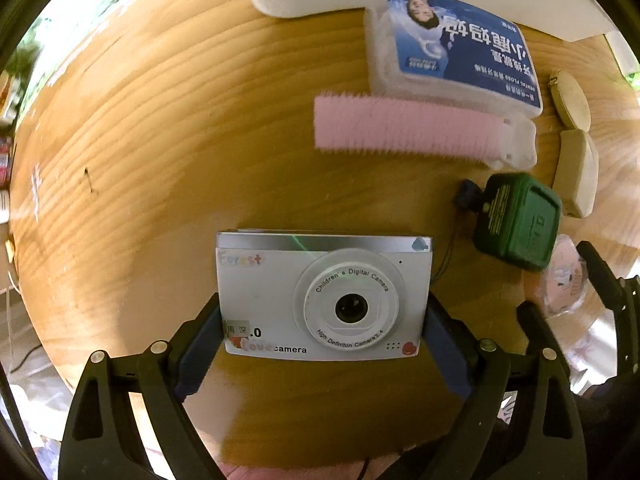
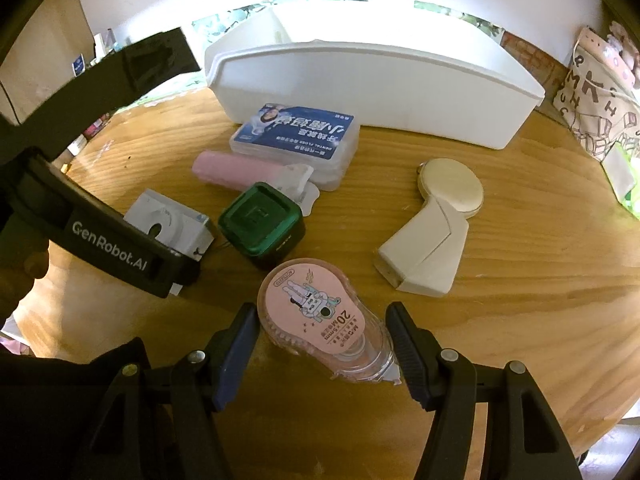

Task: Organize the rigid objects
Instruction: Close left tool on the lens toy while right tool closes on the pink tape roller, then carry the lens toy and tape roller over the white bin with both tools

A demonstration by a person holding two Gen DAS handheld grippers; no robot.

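My left gripper (image 1: 323, 312) is shut on a silver children's digital camera (image 1: 324, 296), its blue pads against both short sides, on or just above the wooden table (image 1: 160, 140). The camera also shows in the right wrist view (image 2: 168, 220), behind the left gripper's arm. My right gripper (image 2: 322, 336) straddles a pink correction-tape dispenser (image 2: 320, 320) lying on the table; the pads stand just at its sides, jaws open. The dispenser shows at the right edge of the left wrist view (image 1: 564, 276).
A white storage bin (image 2: 372, 88) stands at the back. Before it lie a blue-labelled dental floss box (image 2: 296, 140), a pink hair roller clip (image 2: 240, 168), a green cube (image 2: 262, 224) and a beige handheld device (image 2: 436, 228). A printed bag (image 2: 600, 104) is at far right.
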